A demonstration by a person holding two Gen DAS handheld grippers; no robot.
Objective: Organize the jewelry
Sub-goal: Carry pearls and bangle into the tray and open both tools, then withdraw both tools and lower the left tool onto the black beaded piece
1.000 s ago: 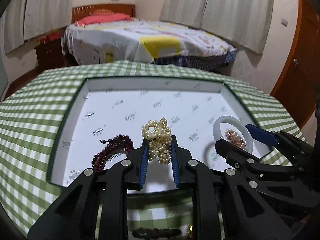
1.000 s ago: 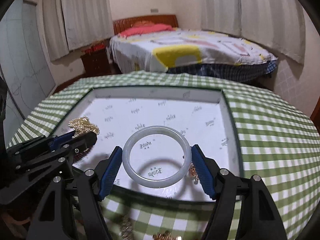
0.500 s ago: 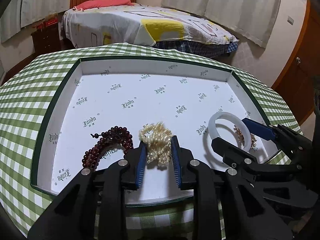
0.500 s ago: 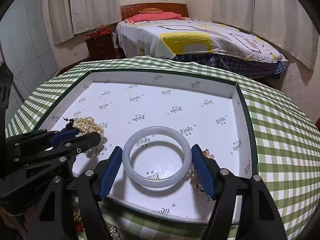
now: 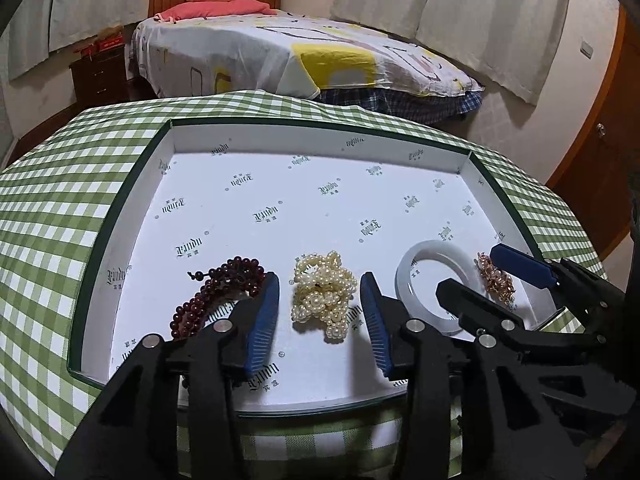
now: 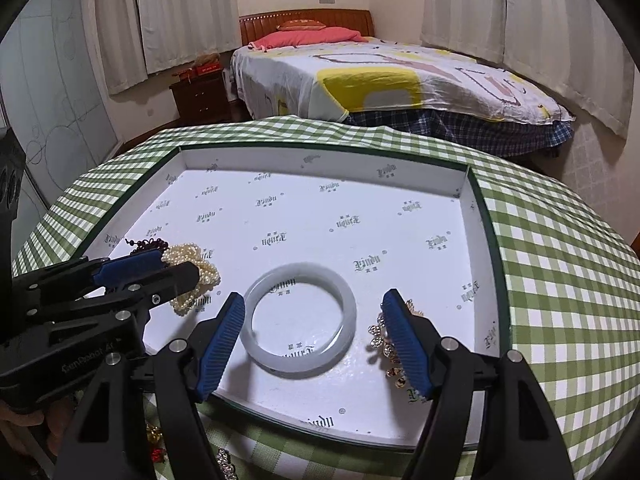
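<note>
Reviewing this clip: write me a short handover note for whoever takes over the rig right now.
Left gripper: open, empty, jaws either side of the pearl strand.
Right gripper: open, empty, jaws either side of the white bangle.
In the tray, near front edge, left to right: dark red bead bracelet, pearl strand, white bangle, gold piece.
Done: these four lie in the tray.
Left: more small jewelry on the checkered cloth in front of the tray.

— What are the tongs made of?
— The left gripper (image 5: 320, 320) and right gripper (image 6: 314, 338) share black angular frames, round silver screws at the joints, and blue ribbed pads (image 6: 408, 344).
— Any markings?
— Faint white lettering on the left one's side.
</note>
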